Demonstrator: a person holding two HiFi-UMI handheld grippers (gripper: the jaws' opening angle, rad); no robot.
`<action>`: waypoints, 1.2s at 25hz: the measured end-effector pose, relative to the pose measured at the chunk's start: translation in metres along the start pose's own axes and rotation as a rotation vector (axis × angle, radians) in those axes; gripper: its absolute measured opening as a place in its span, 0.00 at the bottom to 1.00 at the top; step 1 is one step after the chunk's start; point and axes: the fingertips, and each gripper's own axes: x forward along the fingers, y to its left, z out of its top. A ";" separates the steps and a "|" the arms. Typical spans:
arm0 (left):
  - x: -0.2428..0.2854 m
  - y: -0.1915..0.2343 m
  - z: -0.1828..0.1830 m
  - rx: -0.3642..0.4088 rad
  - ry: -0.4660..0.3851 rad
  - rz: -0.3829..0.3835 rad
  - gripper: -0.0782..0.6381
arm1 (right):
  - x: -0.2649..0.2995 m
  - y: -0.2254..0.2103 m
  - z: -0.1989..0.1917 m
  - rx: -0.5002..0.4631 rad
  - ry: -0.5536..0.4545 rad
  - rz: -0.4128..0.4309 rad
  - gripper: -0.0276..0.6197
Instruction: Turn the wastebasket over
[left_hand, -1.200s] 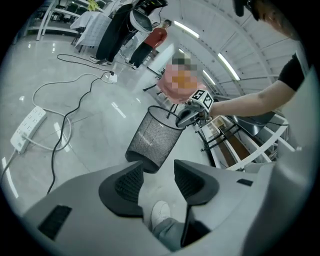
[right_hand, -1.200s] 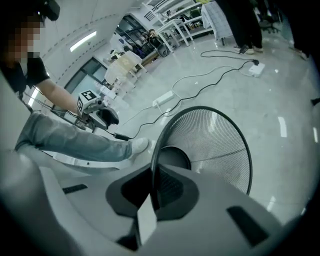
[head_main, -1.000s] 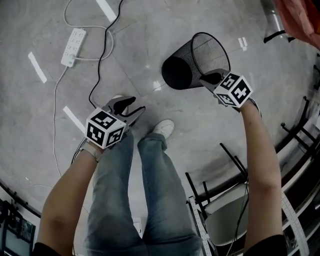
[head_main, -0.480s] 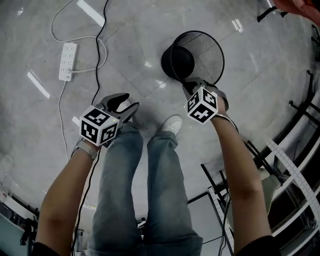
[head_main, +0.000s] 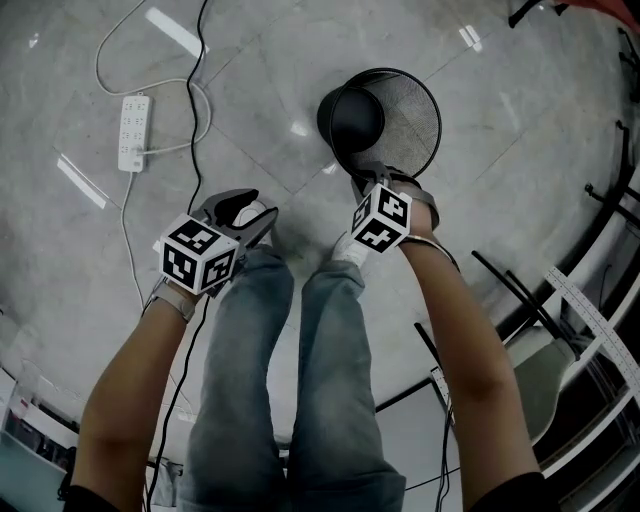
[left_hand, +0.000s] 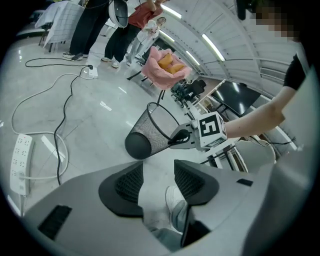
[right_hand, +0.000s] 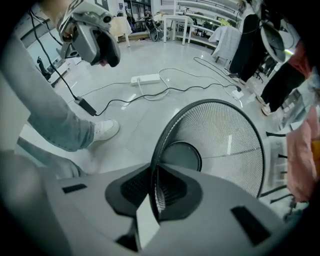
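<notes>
As the right gripper (head_main: 366, 180), jaws loosening, is pinching the wastebasket (head_main: 412, 112) rim to tip it, the left gripper (head_main: 250, 212) is idling unclenched.

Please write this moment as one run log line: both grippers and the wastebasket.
right gripper: shut on wastebasket rim | wastebasket: tilted, mouth upward | left gripper: open, empty

Head view: from above, facing steeply down at floor (head_main: 260, 90); wastebasket (head_main: 385, 115) upper centre, mid-range. Left gripper view: low, angled down across floor, wastebasket at frame centre, farther off. Right gripper view: v. close, looks past rim into wastebasket, filling centre-right. All 3 share wastebasket & power strip (head_main: 133, 118).
</notes>
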 end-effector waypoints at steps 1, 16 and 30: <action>0.000 -0.001 0.000 0.002 0.000 0.000 0.39 | 0.002 0.002 0.000 -0.002 0.006 0.003 0.09; -0.033 -0.068 0.018 0.055 -0.002 -0.002 0.39 | -0.087 -0.027 0.006 0.118 -0.148 -0.059 0.41; -0.149 -0.281 0.211 0.223 -0.314 -0.053 0.13 | -0.422 -0.033 -0.008 0.908 -0.801 -0.234 0.06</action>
